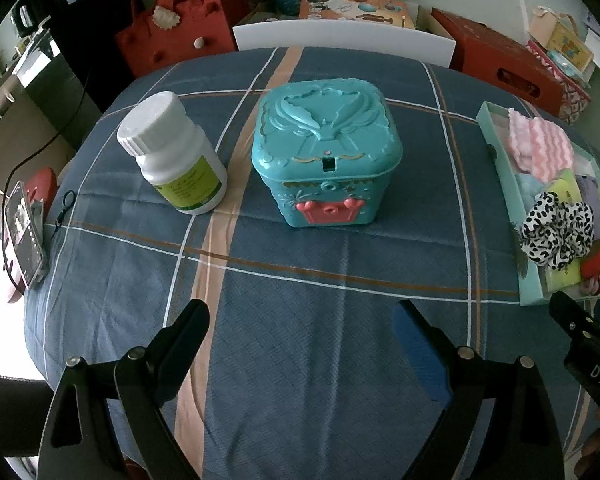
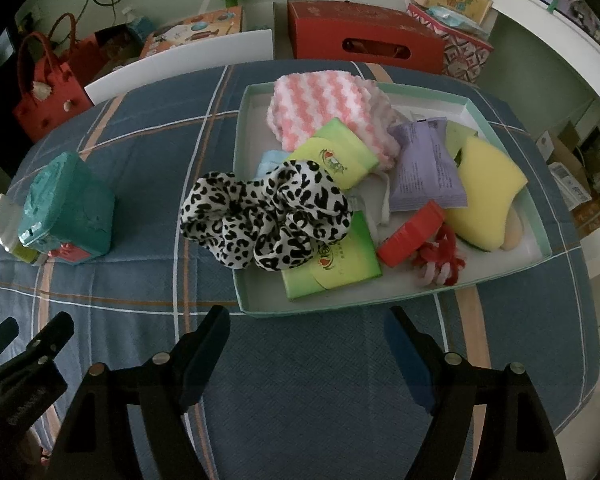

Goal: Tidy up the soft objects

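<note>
A: Right, your jaws first: the left gripper (image 1: 300,344) stands spread wide with nothing between the fingers, and the right gripper (image 2: 306,340) is the same, both hanging over bare cloth on the surface (image 1: 300,280).

B: And the soft things?

A: They all lie in the shallow tray (image 2: 256,308): the spotted scrunchie (image 2: 266,220) draped over its near-left rim, the pink towel (image 2: 328,116) at the back, the yellow sponge (image 2: 488,188) to the right, the rope knot (image 2: 440,260) near the front.

B: So you're finished?

A: You can't tell. They're gathered but jumbled among packets, which fits a tidied load as well as a pile awaiting sorting.

B: What does each view add?

A: Your left view alone shows the pill bottle (image 1: 172,152) and the shut lid of the teal box (image 1: 326,148); your right view alone shows the tray's whole contents.
</note>
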Action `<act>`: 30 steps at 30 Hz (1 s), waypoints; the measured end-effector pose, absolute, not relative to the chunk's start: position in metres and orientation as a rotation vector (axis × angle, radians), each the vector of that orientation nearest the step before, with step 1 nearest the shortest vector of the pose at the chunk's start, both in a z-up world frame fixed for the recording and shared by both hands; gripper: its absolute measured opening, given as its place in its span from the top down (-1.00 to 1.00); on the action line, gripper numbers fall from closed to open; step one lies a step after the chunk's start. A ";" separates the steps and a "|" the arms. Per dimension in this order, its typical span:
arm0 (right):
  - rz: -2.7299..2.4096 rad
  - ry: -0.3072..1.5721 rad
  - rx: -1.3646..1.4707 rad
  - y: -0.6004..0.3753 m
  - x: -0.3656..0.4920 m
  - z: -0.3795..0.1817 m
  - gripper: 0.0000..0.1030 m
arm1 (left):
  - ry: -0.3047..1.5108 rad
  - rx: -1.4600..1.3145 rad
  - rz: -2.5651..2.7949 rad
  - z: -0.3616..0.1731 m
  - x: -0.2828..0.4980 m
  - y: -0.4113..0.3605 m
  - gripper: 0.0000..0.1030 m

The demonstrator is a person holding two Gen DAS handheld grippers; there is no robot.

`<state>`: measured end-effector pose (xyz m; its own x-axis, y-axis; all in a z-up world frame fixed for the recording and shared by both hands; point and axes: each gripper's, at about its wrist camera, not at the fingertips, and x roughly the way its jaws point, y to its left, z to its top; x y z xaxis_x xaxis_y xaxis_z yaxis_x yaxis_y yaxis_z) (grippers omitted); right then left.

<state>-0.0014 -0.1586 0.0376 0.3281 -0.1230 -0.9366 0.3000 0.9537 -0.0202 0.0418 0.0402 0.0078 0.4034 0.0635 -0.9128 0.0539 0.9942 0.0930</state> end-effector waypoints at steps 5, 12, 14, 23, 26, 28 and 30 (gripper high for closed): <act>-0.278 1.208 0.169 -0.159 -0.002 0.037 -0.60 | 1.155 0.113 0.008 0.008 0.042 0.041 -0.81; -0.285 1.210 0.173 -0.162 -0.002 0.036 -0.60 | 1.160 0.112 0.022 0.007 0.043 0.042 -0.81; -0.292 1.211 0.175 -0.163 -0.002 0.036 -0.60 | 1.162 0.109 0.025 0.006 0.043 0.043 -0.81; -0.301 1.214 0.180 -0.163 -0.003 0.035 -0.60 | 1.152 0.108 0.046 0.007 0.044 0.045 -0.81; -0.301 1.214 0.180 -0.163 -0.003 0.035 -0.60 | 1.132 0.117 0.050 0.009 0.041 0.045 -0.81; -0.301 1.214 0.181 -0.163 -0.003 0.035 -0.60 | 1.124 0.118 0.045 0.010 0.041 0.045 -0.81; -0.301 1.214 0.181 -0.163 -0.003 0.035 -0.60 | 1.123 0.117 0.037 0.011 0.041 0.044 -0.81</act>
